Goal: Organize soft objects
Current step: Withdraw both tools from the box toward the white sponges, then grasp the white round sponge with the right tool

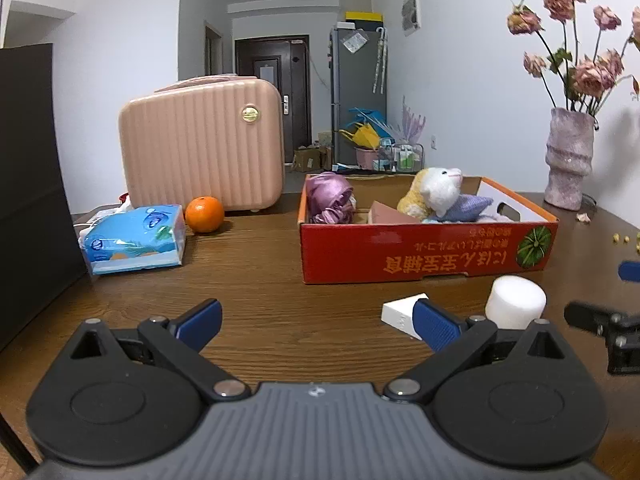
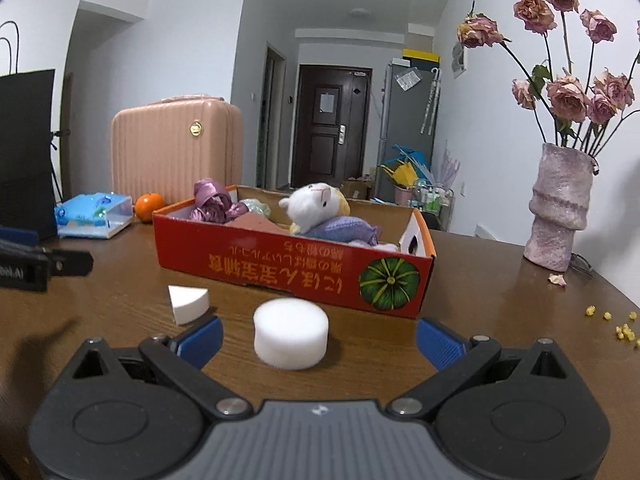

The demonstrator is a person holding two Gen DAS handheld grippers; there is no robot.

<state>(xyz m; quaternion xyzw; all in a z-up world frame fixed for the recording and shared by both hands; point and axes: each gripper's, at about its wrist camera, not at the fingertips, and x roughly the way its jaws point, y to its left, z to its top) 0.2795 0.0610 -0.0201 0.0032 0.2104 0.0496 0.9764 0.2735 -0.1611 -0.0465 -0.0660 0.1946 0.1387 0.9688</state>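
Observation:
A red cardboard box (image 1: 424, 248) (image 2: 288, 264) sits on the brown table and holds a white and yellow plush animal (image 1: 438, 192) (image 2: 316, 204), a purple satin bundle (image 1: 330, 198) (image 2: 214, 200) and a lilac knitted cushion (image 1: 466, 208) (image 2: 340, 228). In front of the box lie a white foam cylinder (image 1: 516, 302) (image 2: 291, 334) and a white foam wedge (image 1: 400, 314) (image 2: 188, 304). My left gripper (image 1: 318, 322) is open, with the wedge just beyond its right finger. My right gripper (image 2: 318, 340) is open, and the cylinder stands between and slightly beyond its fingertips.
A pink ribbed suitcase (image 1: 202, 152) (image 2: 176, 146), an orange (image 1: 204, 214) (image 2: 149, 206) and a blue tissue pack (image 1: 136, 240) (image 2: 94, 216) stand at the back left. A pink vase of dried roses (image 1: 568, 160) (image 2: 558, 208) is at the right, with yellow crumbs (image 2: 616, 326) near it.

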